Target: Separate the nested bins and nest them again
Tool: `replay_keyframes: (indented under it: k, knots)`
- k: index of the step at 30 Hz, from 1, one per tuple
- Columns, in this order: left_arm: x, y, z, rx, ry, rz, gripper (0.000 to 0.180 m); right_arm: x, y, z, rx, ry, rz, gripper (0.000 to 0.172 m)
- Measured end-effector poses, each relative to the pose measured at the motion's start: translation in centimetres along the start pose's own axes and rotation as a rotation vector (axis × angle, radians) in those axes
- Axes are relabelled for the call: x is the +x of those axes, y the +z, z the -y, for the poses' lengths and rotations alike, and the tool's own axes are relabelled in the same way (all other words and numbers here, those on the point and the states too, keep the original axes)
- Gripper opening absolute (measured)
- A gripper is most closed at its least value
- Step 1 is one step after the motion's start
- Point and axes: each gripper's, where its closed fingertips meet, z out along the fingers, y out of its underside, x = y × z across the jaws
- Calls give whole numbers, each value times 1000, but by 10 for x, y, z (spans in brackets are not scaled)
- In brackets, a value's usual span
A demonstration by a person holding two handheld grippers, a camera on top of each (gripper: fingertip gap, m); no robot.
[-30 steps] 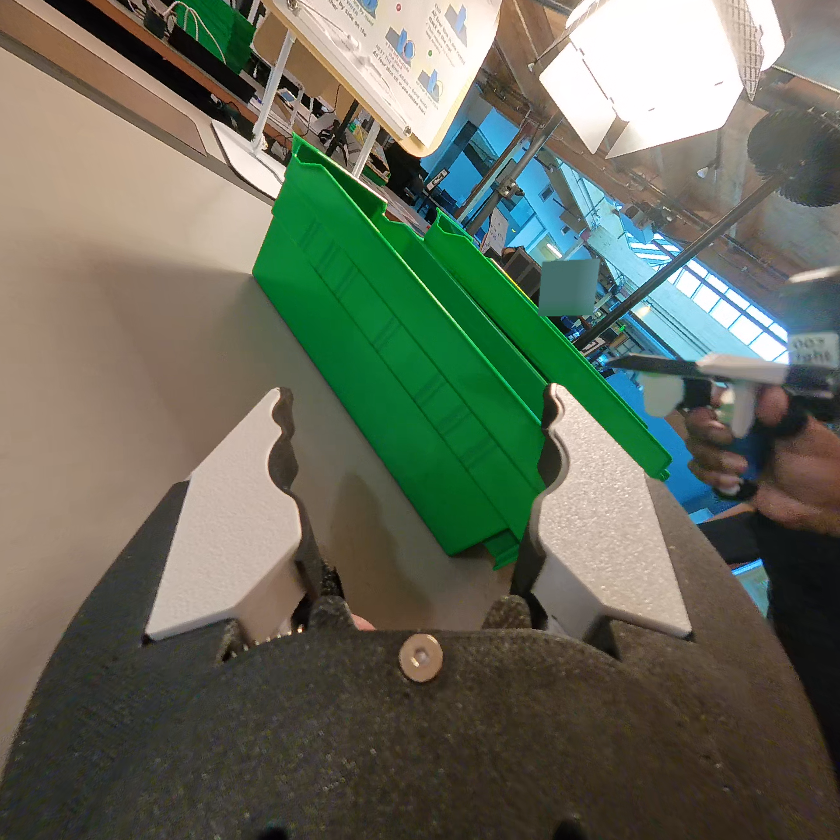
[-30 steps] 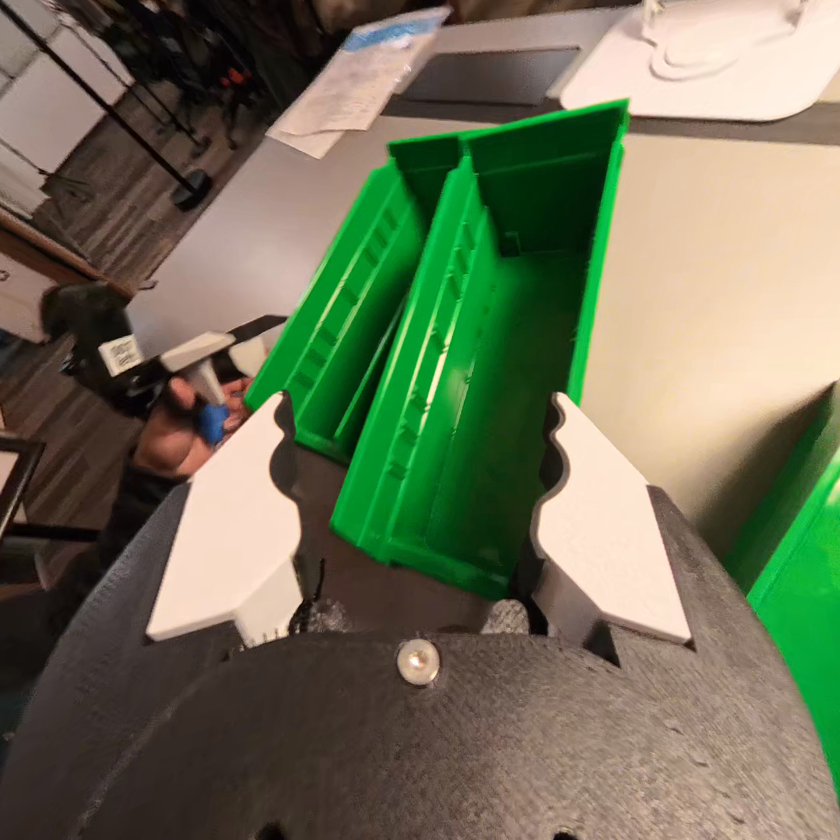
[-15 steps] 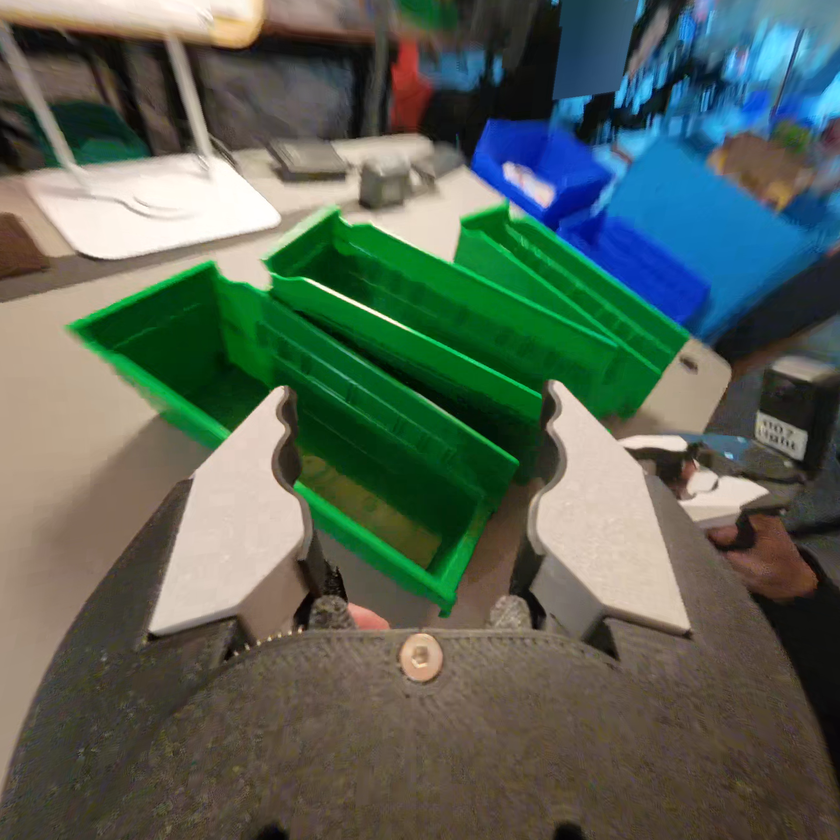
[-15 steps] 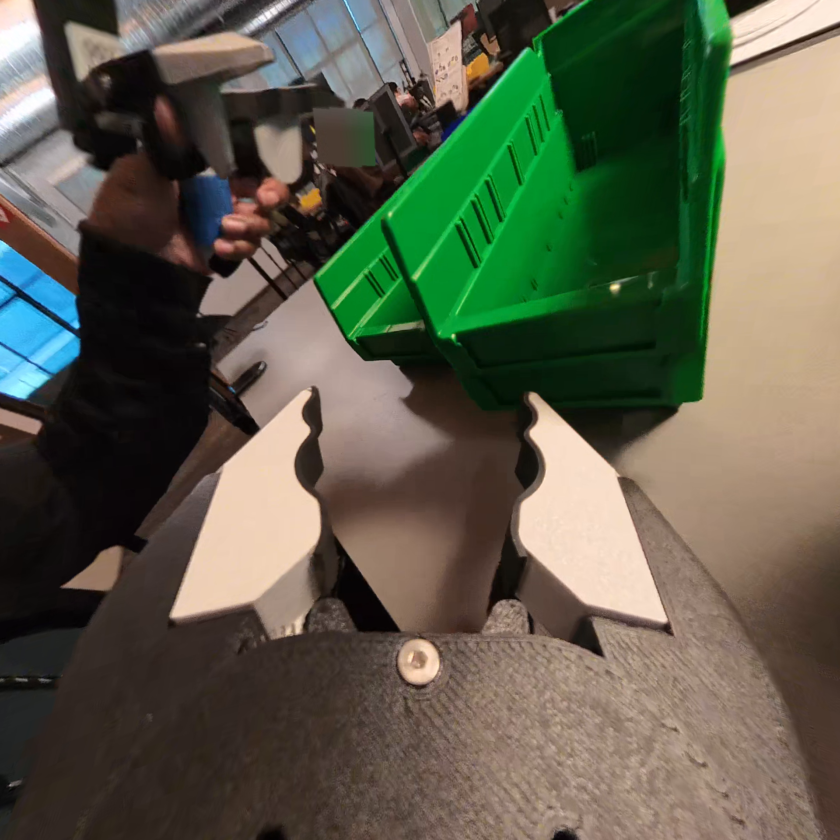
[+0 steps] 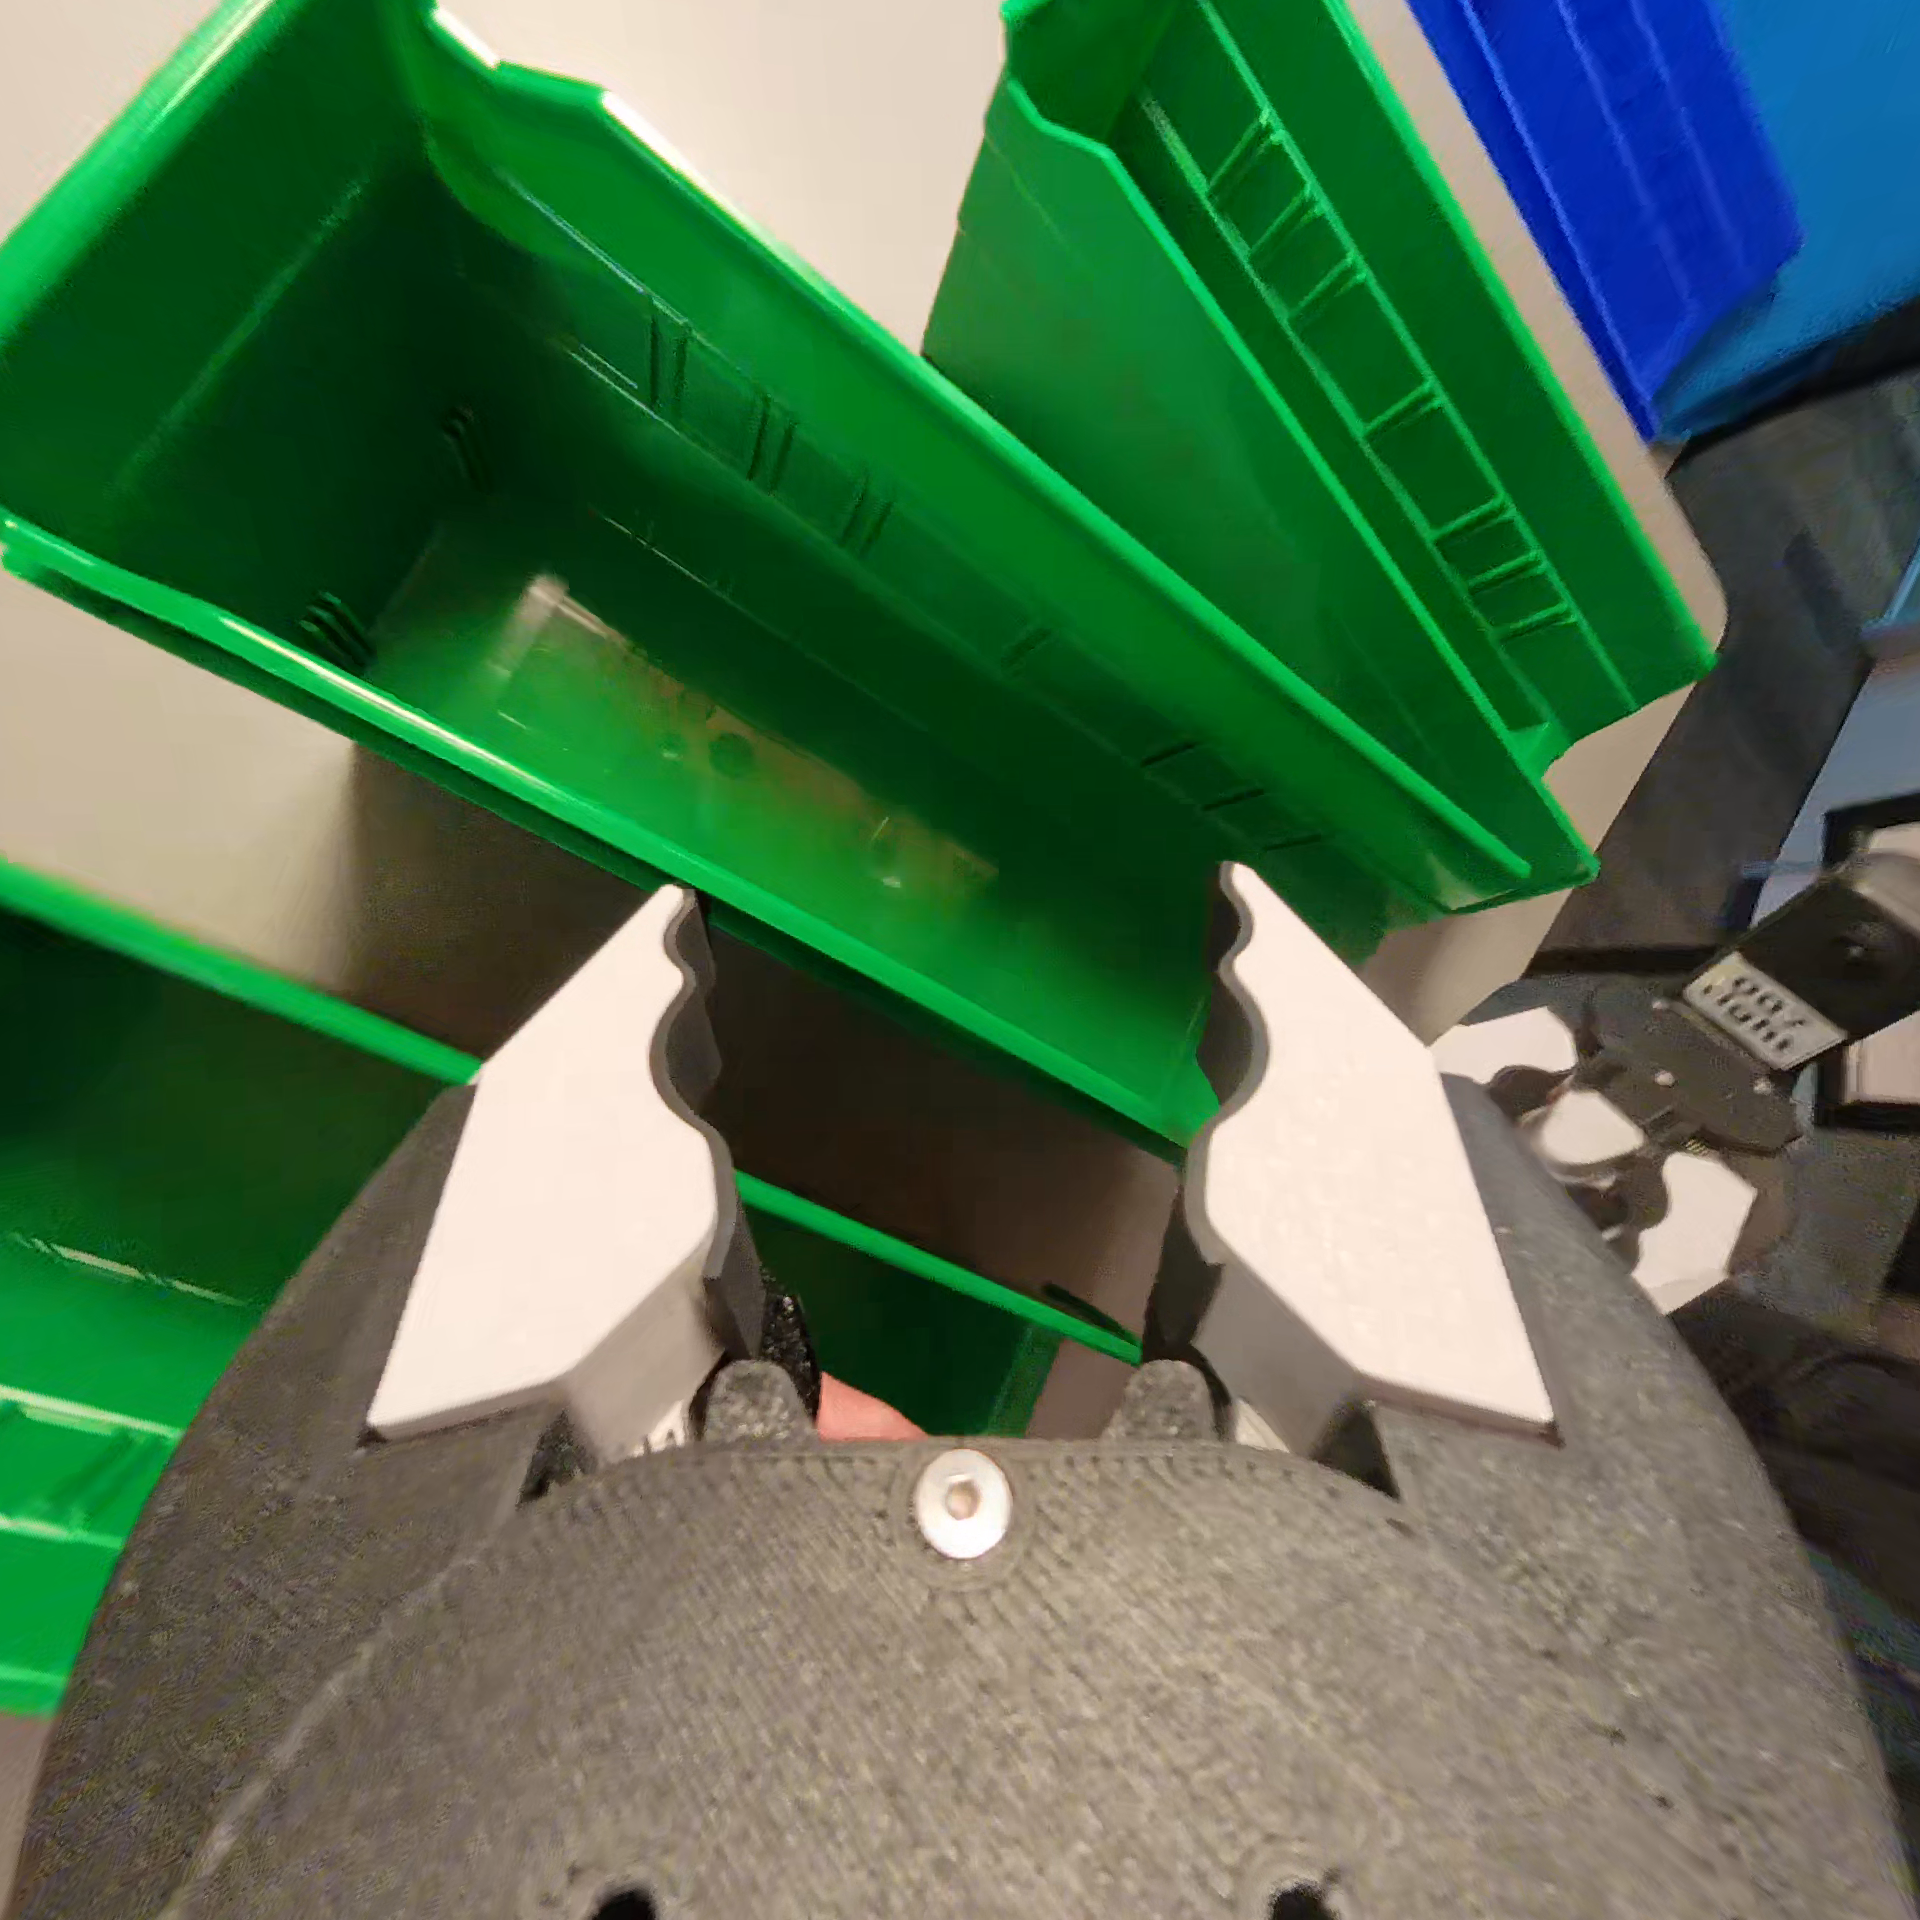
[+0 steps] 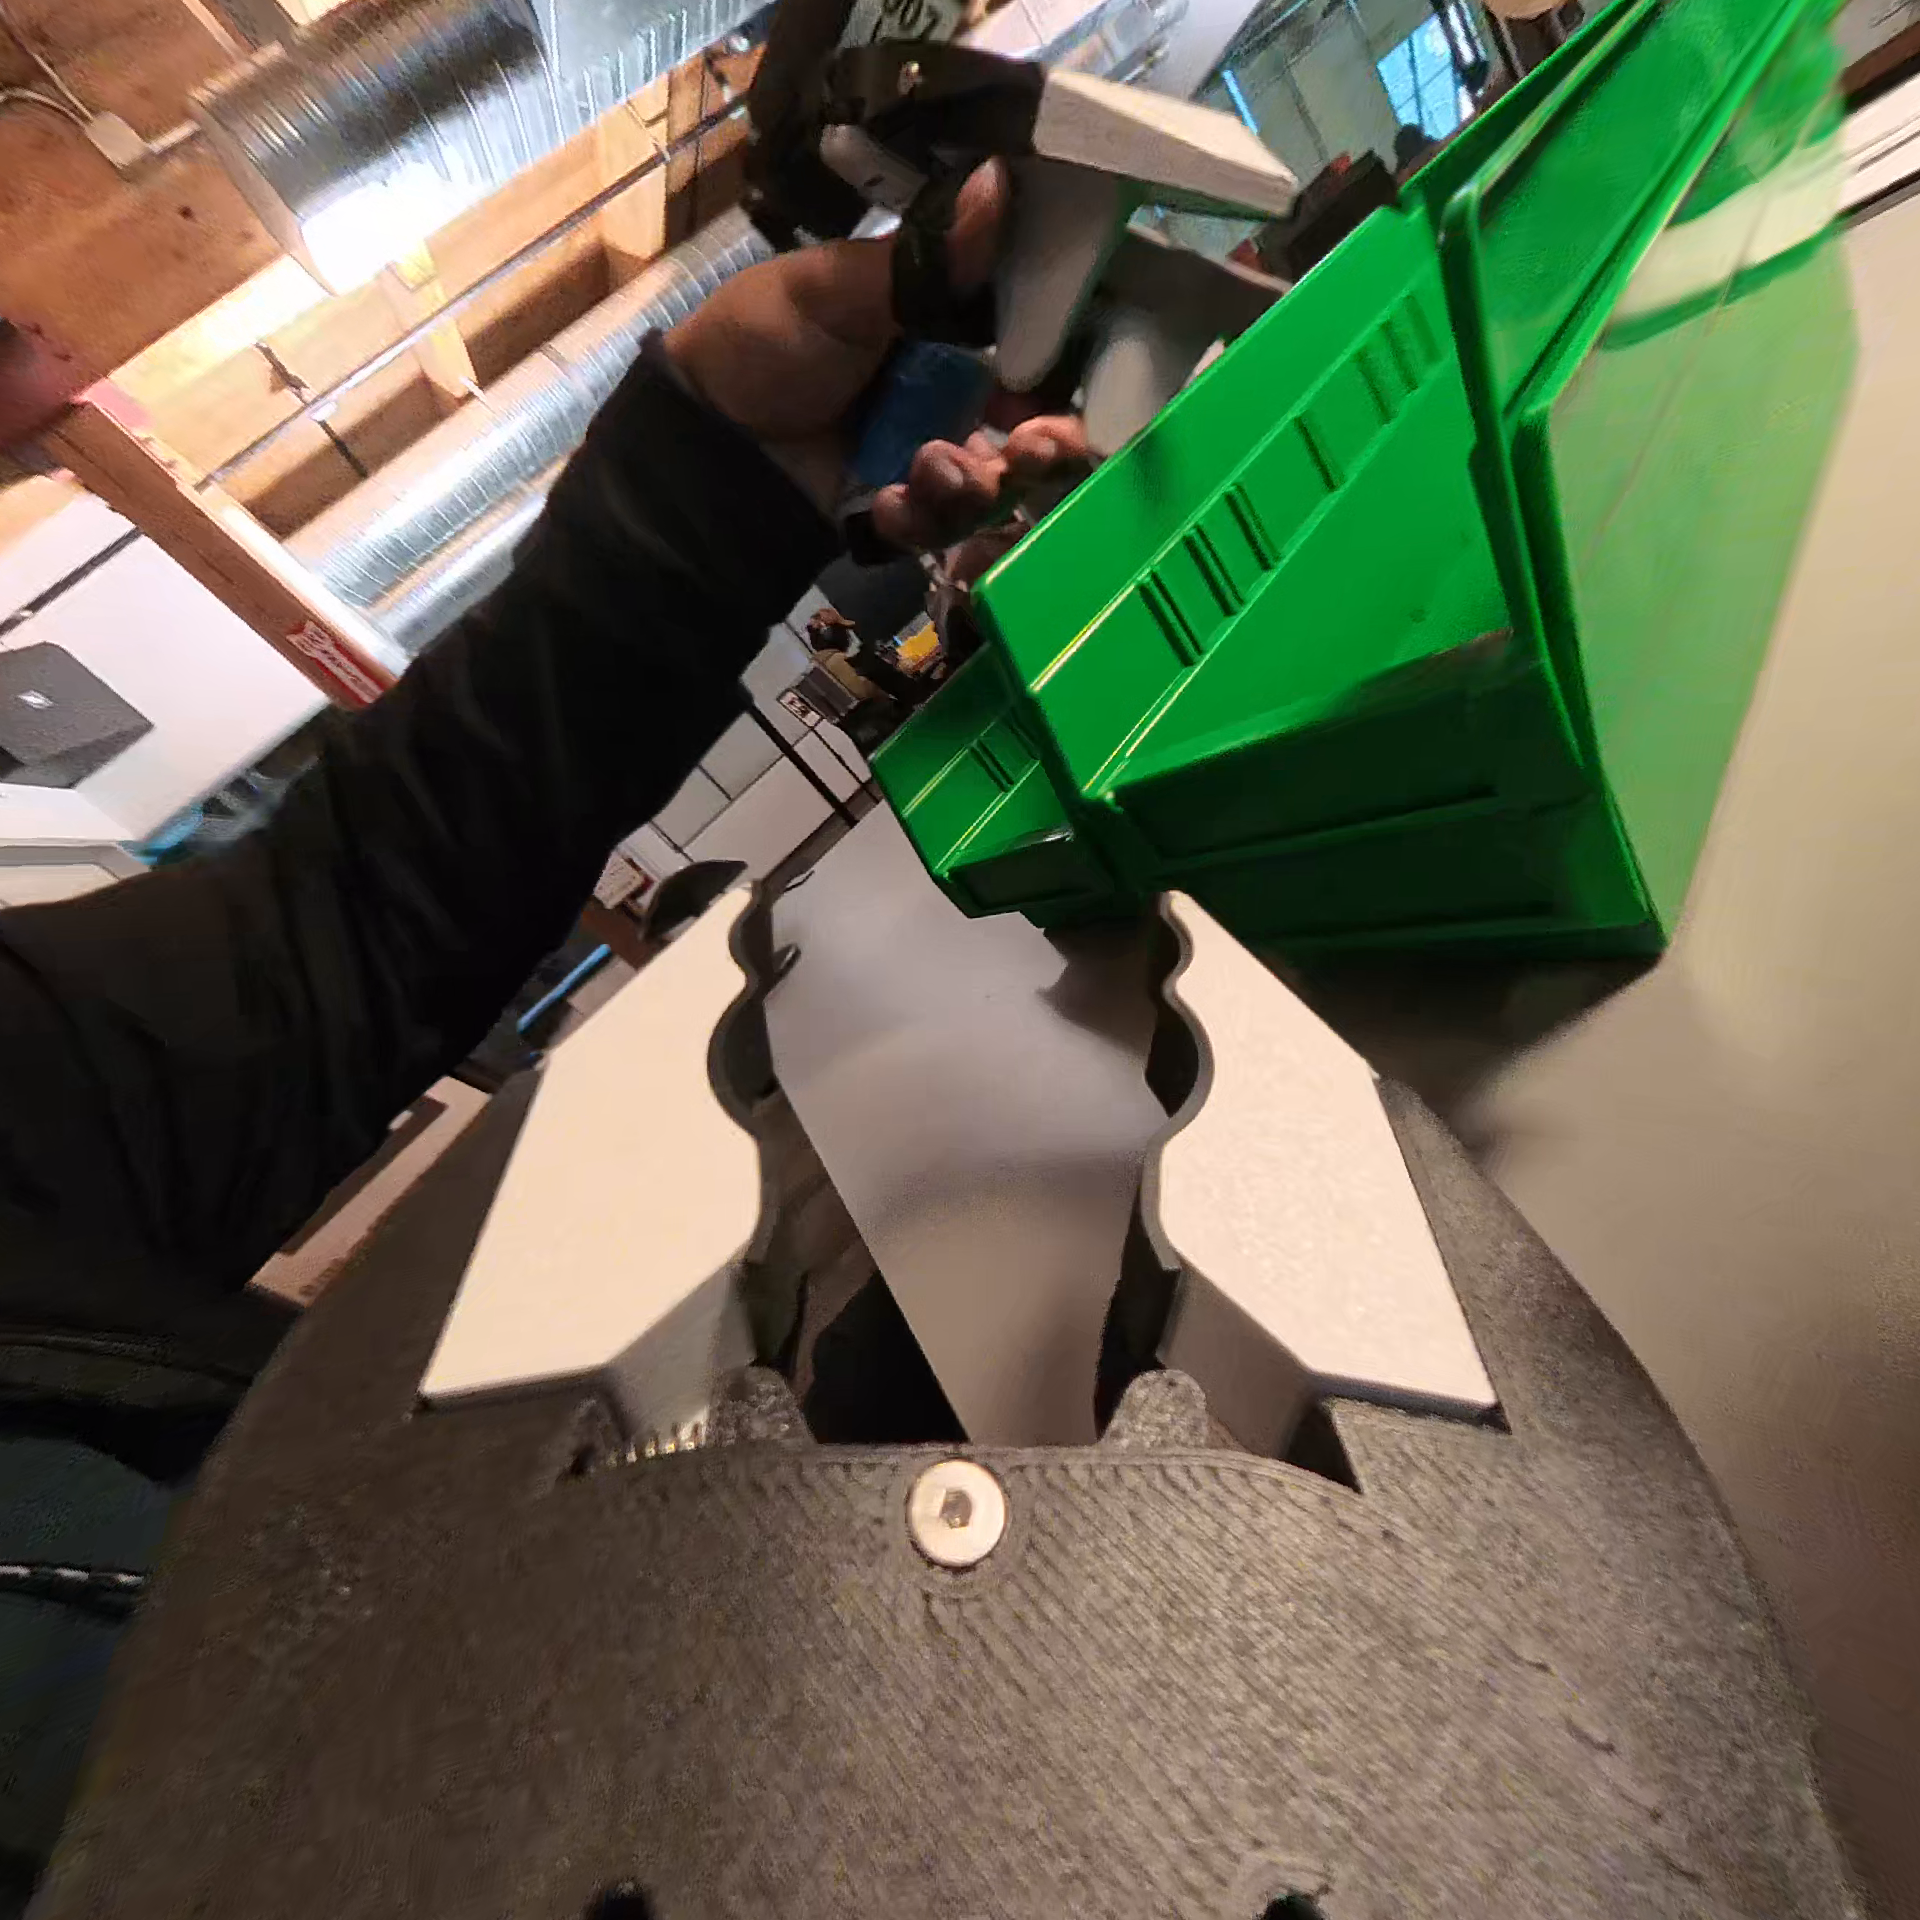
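Observation:
In the left wrist view three green bins lie on the grey table [image 5: 156,748]: a middle bin [image 5: 623,499] with a doubled rim, a right bin [image 5: 1299,364] and a left bin [image 5: 156,1195]. My left gripper [image 5: 956,935] is open above the middle bin's near corner. Its rim runs between the fingers, and the pads do not press on it. My right gripper [image 6: 961,914] is open and empty, low over the bare table [image 6: 935,1091], short of a green bin with a doubled front [image 6: 1403,727]. A second green bin [image 6: 987,821] lies behind that one. The left gripper [image 6: 1039,135] shows above them.
Blue bins [image 5: 1610,156] stand beyond the table's right edge. The right gripper [image 5: 1662,1091] shows off the table's corner in the left wrist view. A person's black sleeve [image 6: 468,779] and hand [image 6: 831,343] fill the left of the right wrist view.
My left gripper has tipped down from beside the bins to right above the middle bin. My right gripper has pulled back off the bin, dropped low over the table, and its jaws have narrowed on nothing.

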Motion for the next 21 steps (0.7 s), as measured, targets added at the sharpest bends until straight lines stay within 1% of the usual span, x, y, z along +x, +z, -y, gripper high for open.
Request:
replay_keyframes:
  k: [2, 6, 7, 9, 11, 12, 13, 15, 17, 19, 21]
  knots:
    - [-3, 6, 7, -30, 45, 3, 96, 0, -1, -1, -2, 21, 14, 72]
    - [-5, 15, 21, -47, -34, 39, 99, 2, -2, -2, -4, 42, 23, 71]
    - [-5, 18, 24, -58, -27, 62, 100, 2, -2, -2, -8, 44, 22, 71]
    - [0, 27, 32, -75, -5, 58, 107, 2, 0, -4, -22, 47, 18, 71]
    - [-3, 36, 42, -102, 13, 56, 106, 3, 1, -6, -30, 45, 16, 70]
    - [-9, 39, 45, -126, 3, 82, 107, 3, 1, -6, -30, 46, 17, 70]
    - [-16, 40, 47, -139, -24, 136, 110, 3, 0, -5, -28, 48, 20, 70]
    - [-22, 37, 60, -61, -98, 245, 122, 3, -1, -5, -20, 52, 25, 70]
    - [-8, 36, 67, 15, -105, 307, 135, 3, -2, -5, -20, 53, 29, 70]
    - [10, 39, 65, 34, -70, 348, 147, 3, -2, -5, -25, 56, 30, 70]
    - [26, 48, 61, 17, -66, 349, 149, 3, 0, -8, -43, 61, 30, 70]
